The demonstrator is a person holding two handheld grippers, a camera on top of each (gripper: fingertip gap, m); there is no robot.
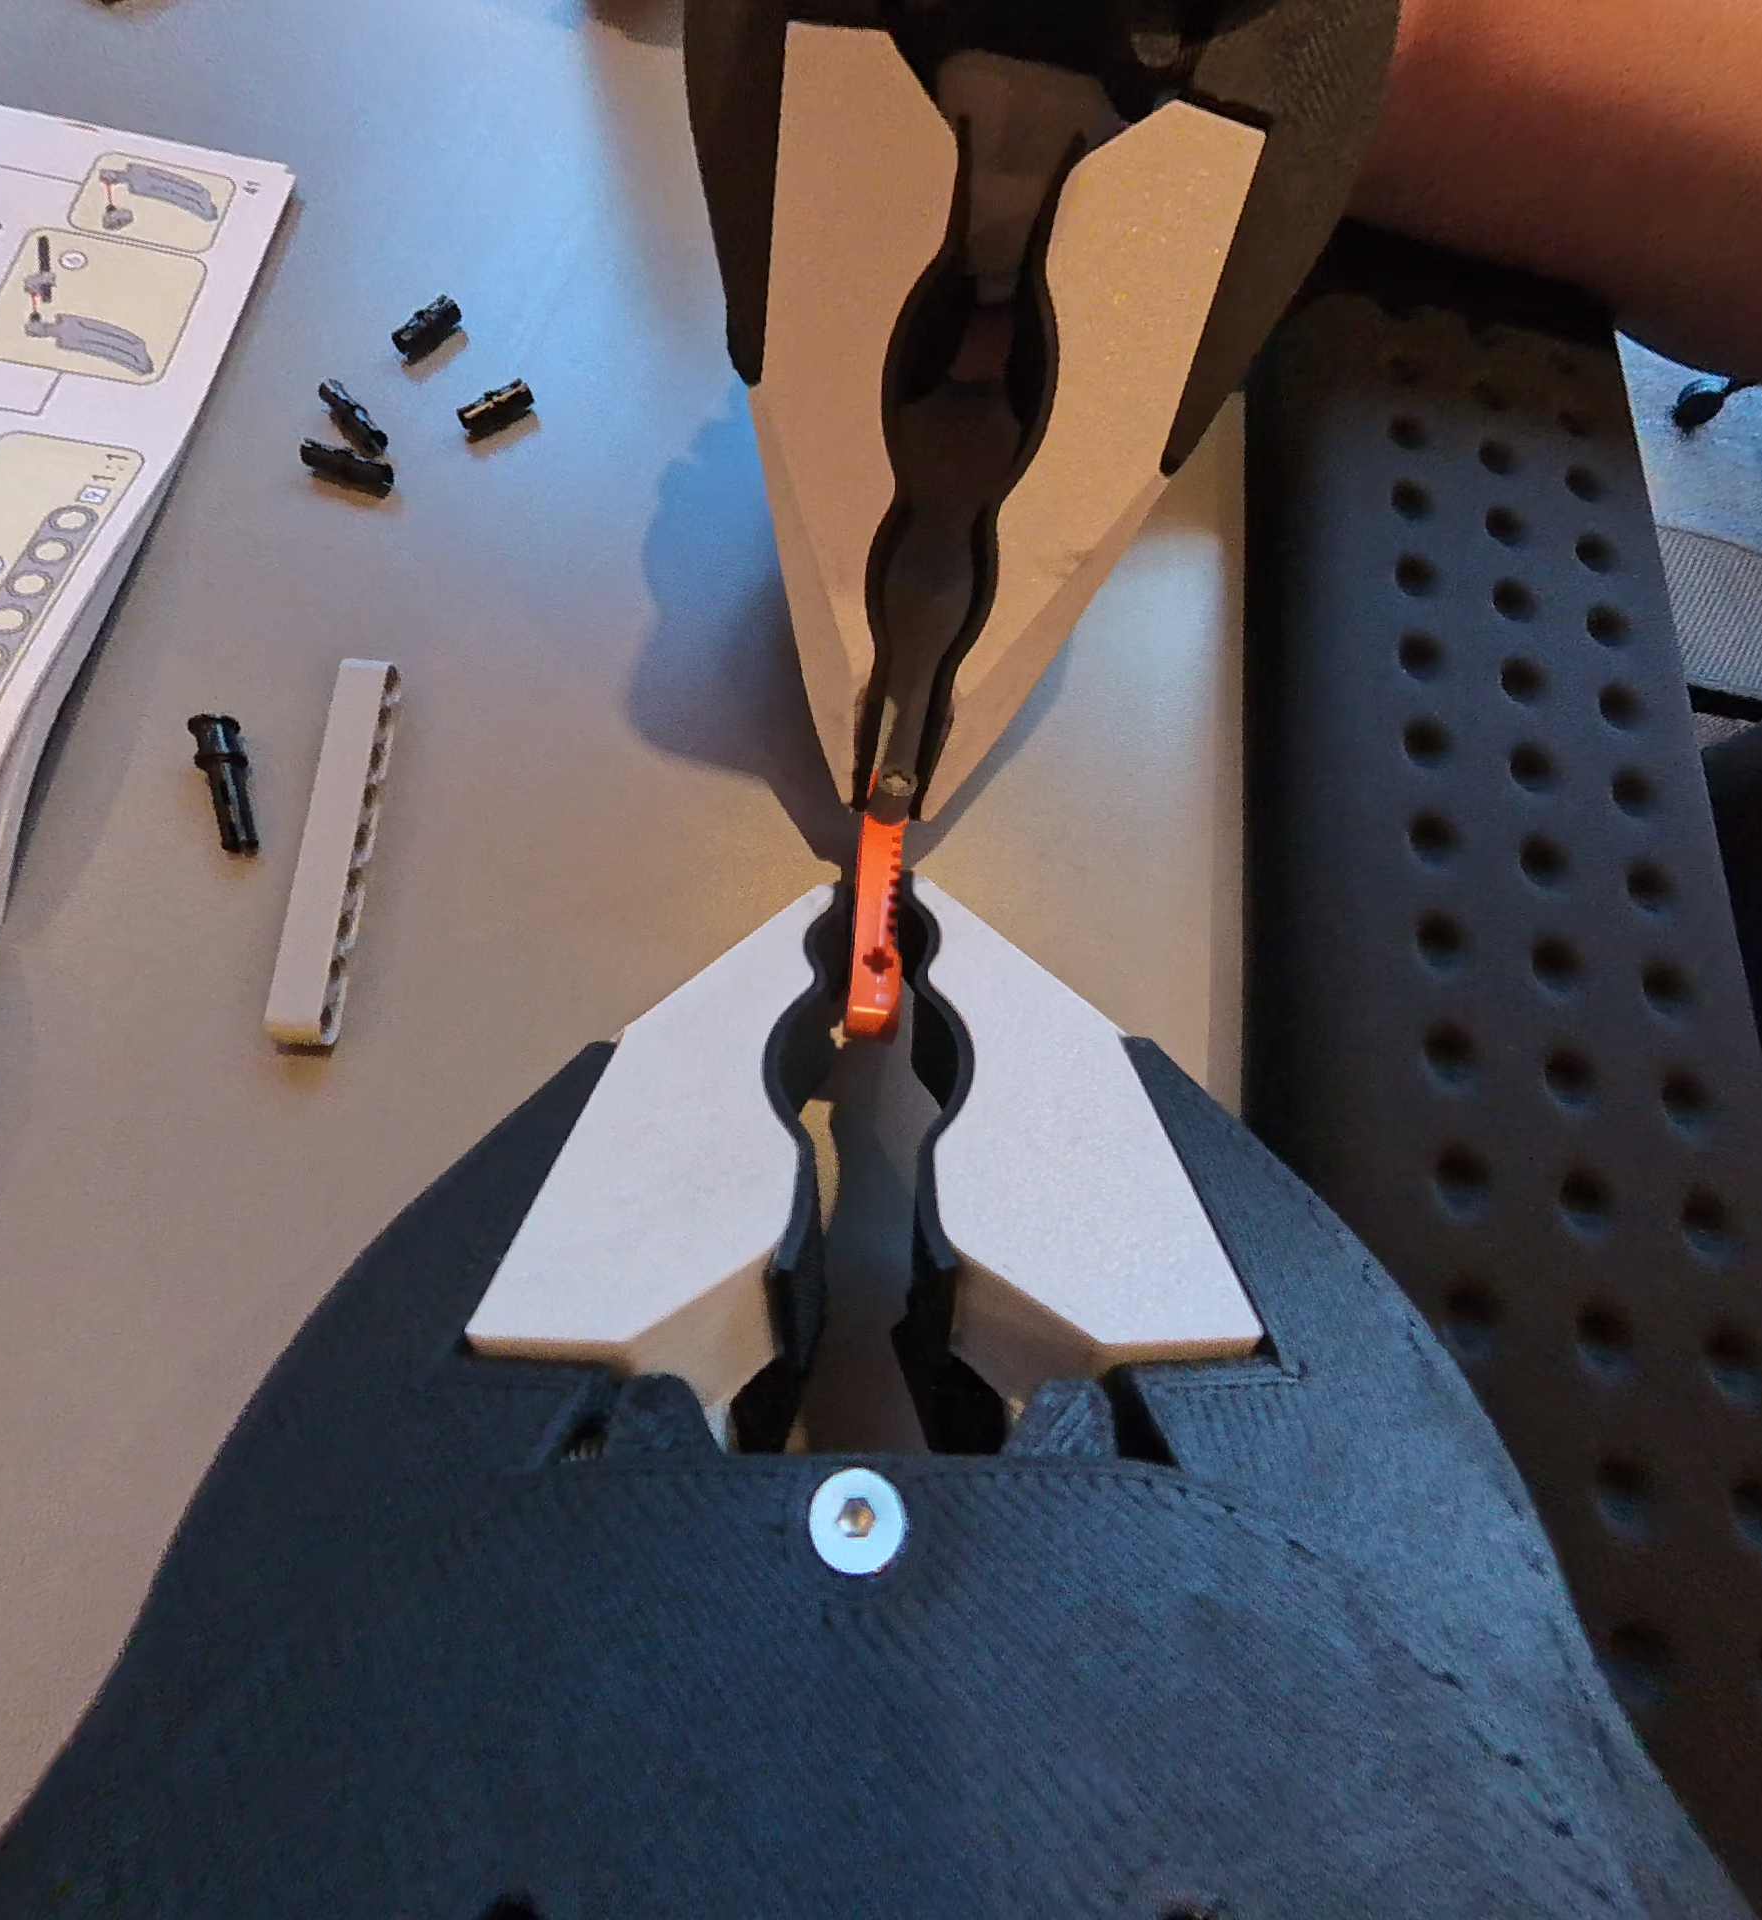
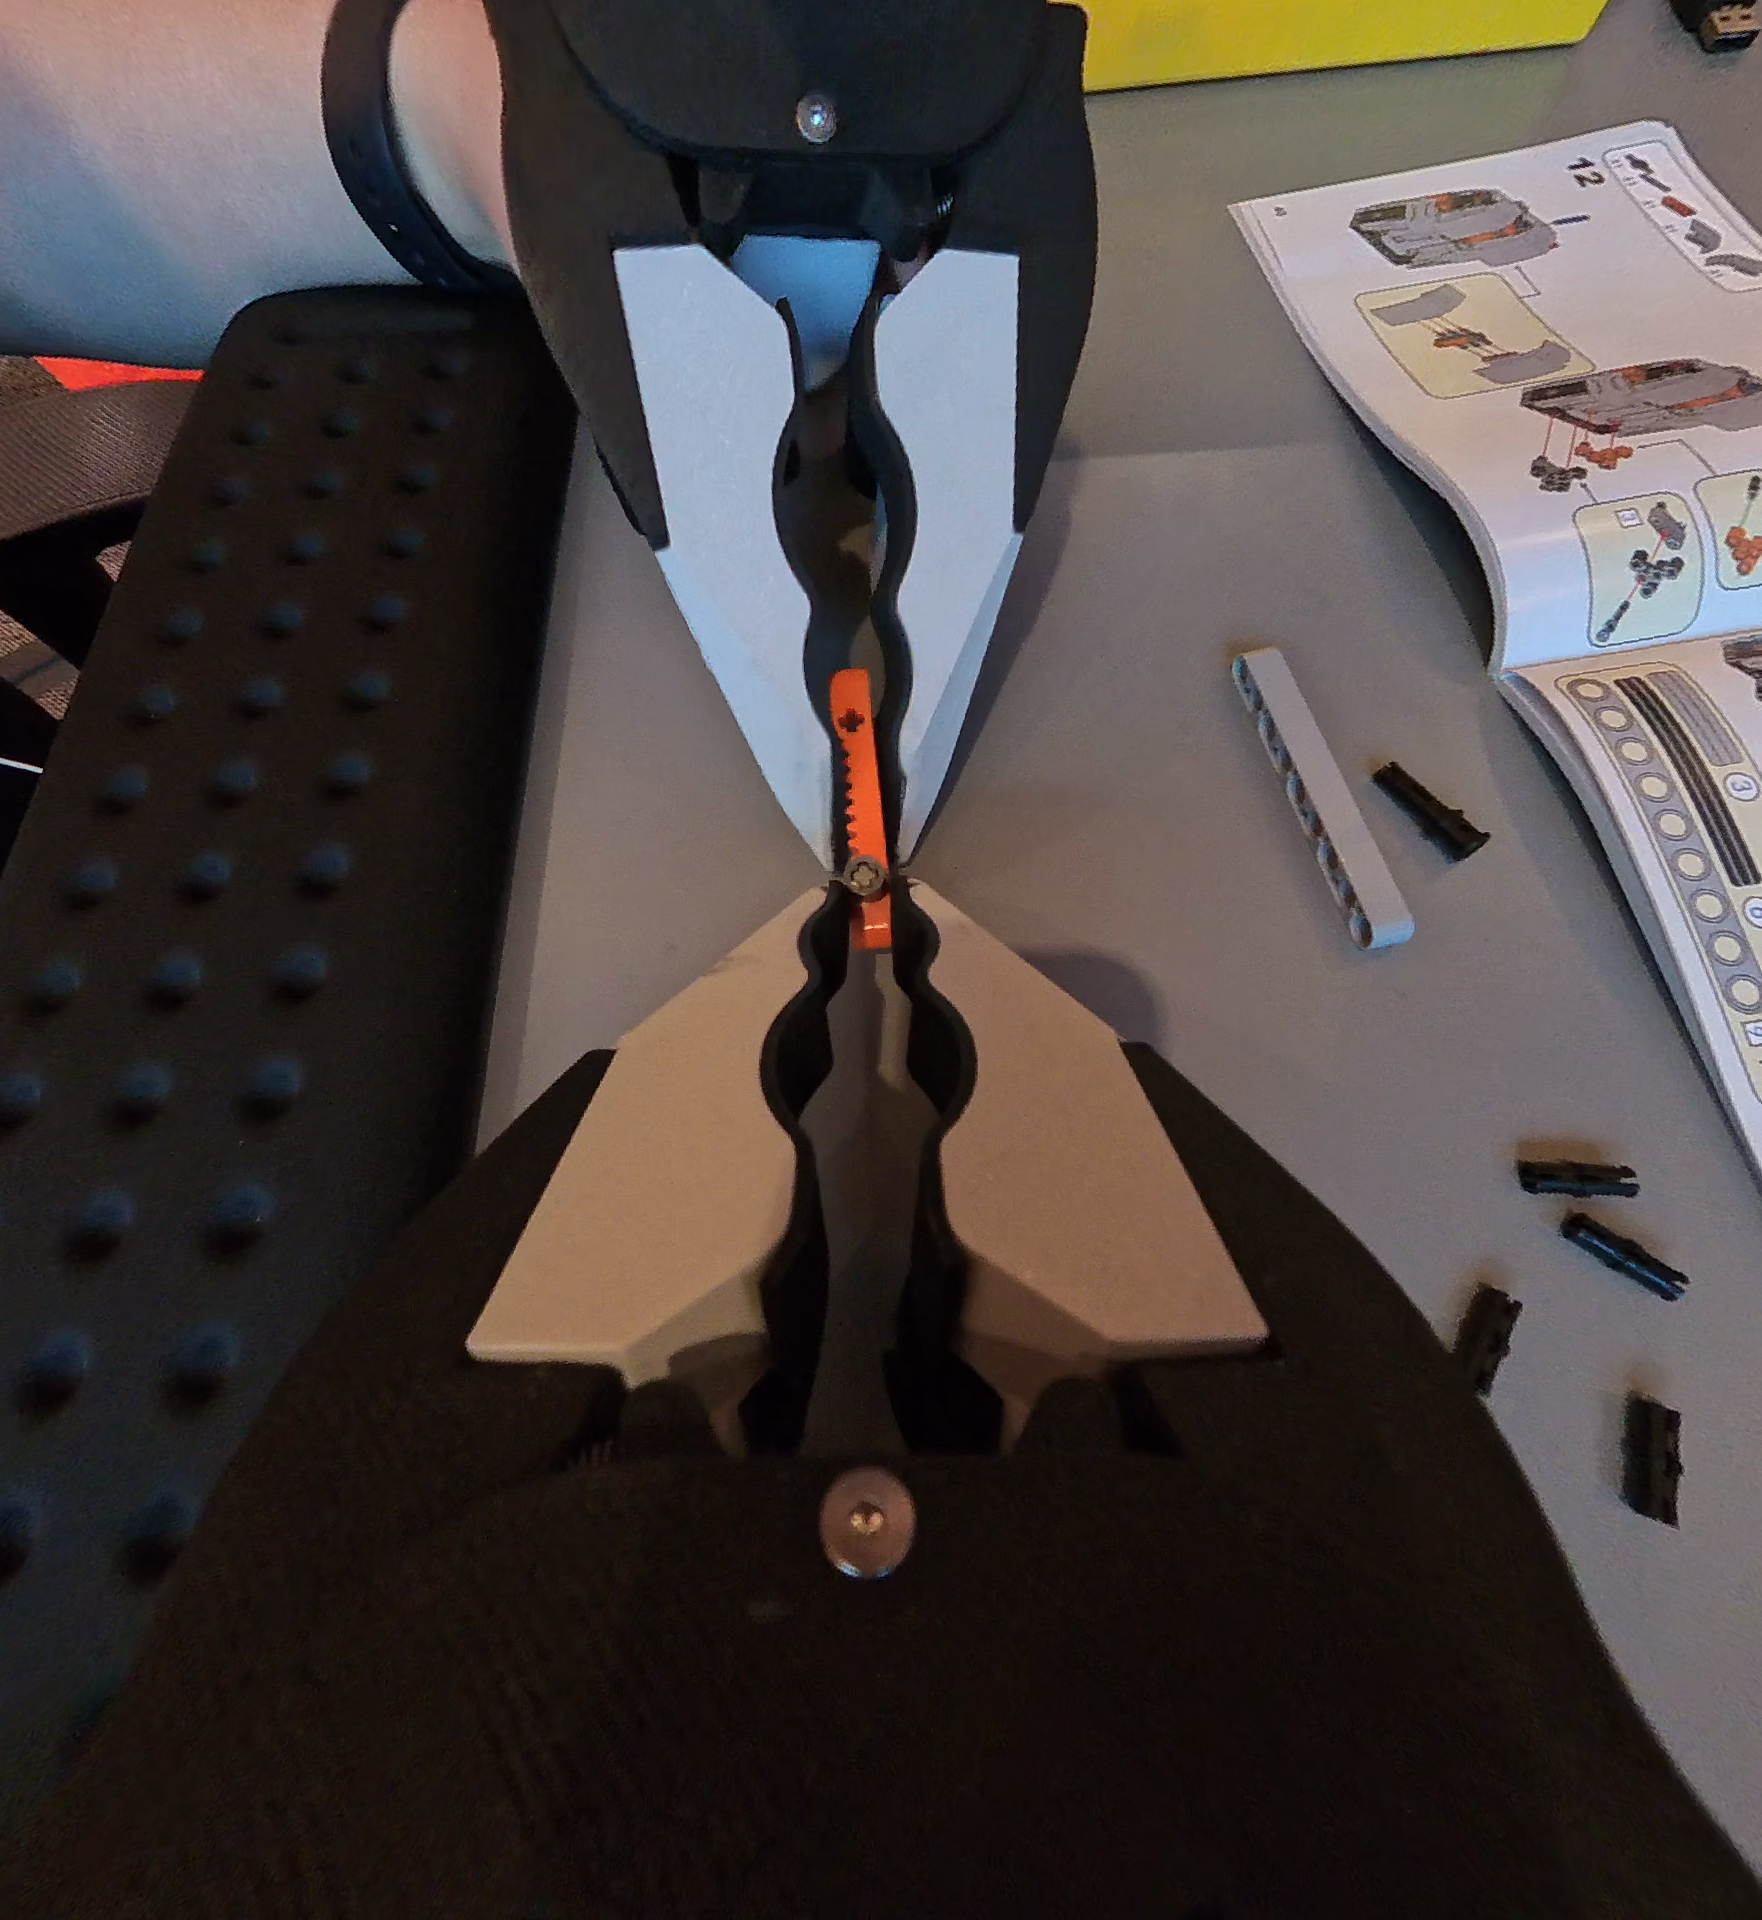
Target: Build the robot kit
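Your left gripper [image 1: 872, 904] has a matte black printed body with visible layer lines, widening toward the camera like a broad shield. A single silver hex-socket screw [image 1: 856, 1523] sits at its centre. Two pale grey wedge-shaped fingers [image 1: 669, 1174] taper to narrow tips, each lined on its inner edge with a wavy black pad [image 1: 789, 1049]. Your right gripper [image 2: 869, 899] is built the same (black shell, grey wedges, scalloped black lining), with its own round screw [image 2: 866, 1523]. On the wrist behind the far gripper you wear a black perforated strap [image 2: 389, 177].
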